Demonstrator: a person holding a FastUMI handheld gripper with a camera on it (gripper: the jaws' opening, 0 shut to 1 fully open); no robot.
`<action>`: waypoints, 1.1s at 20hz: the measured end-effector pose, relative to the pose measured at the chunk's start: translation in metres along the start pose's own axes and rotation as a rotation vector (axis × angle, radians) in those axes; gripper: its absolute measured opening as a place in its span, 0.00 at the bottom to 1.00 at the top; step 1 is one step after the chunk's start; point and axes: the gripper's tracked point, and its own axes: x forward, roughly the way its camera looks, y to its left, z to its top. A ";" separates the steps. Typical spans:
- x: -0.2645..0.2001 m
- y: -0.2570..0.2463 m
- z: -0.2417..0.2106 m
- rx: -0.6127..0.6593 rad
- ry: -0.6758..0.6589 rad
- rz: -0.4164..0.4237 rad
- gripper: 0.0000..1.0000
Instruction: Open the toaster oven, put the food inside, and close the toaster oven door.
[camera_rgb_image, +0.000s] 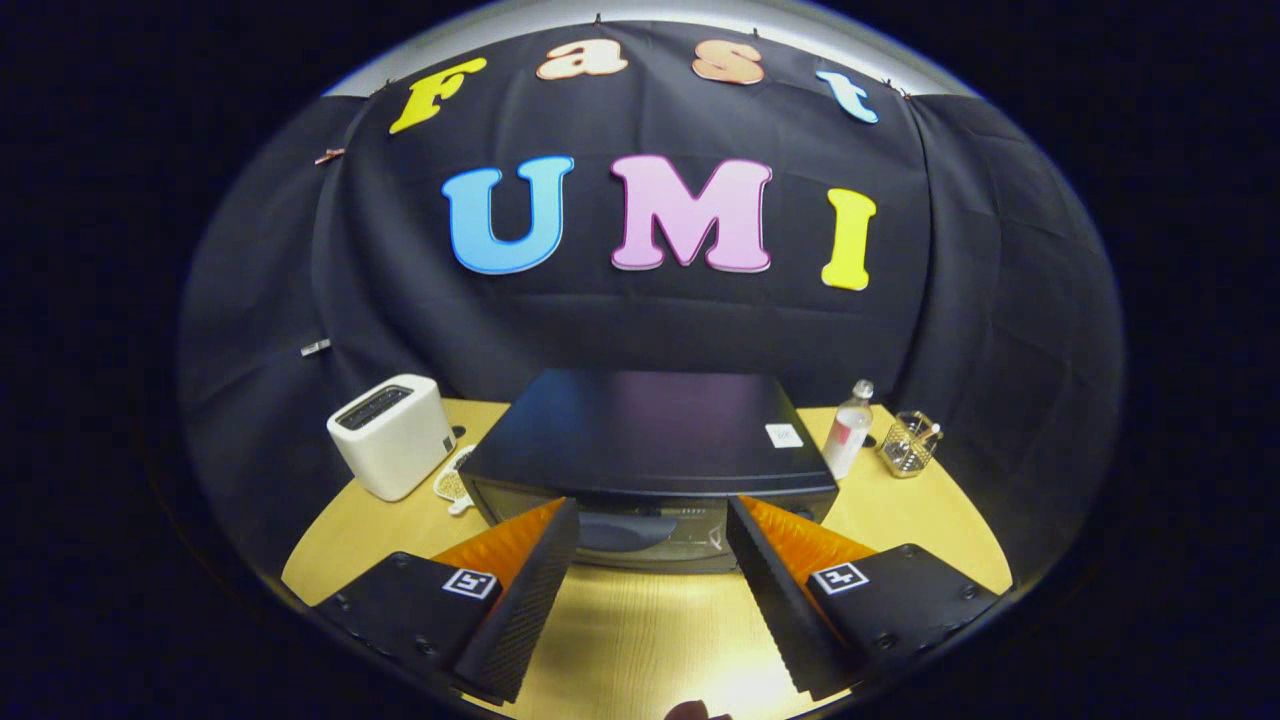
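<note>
We hold the gripper (650, 520) above the table (640, 630), its two fingers (530, 590) spread wide with nothing between them but bare wood. Near the fingers' base, at 6 o'clock, a small dark rounded shape (697, 711) shows; we cannot tell what it is.

Just ahead of the fingertips, at 12 o'clock from them, stands the oven (650, 450), a black box with a flat top. Its door (650, 530) faces us and looks shut, the glass front showing between the two fingers. The tips sit close to the door's front, apart from it as far as we can tell. A small white sticker (784, 435) lies on the top near its right rear corner.

At 10 o'clock from the gripper, left of the oven, a white toaster (392, 435) stands on the table, and a small pale item (453, 485) lies between the toaster and the oven; we cannot tell what it is.

At 2 o'clock, right of the oven, a clear bottle (848, 432) stands upright just beside it, and farther right a clear holder (908, 443) with something in it.

Beyond all this hangs the black cloth (640, 320).
</note>
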 end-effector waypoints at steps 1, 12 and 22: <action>-0.005 -0.009 0.015 0.000 -0.041 -0.011 0.97; -0.072 -0.105 0.138 0.042 -0.289 -0.079 0.97; -0.118 -0.133 0.159 0.066 -0.367 -0.082 0.97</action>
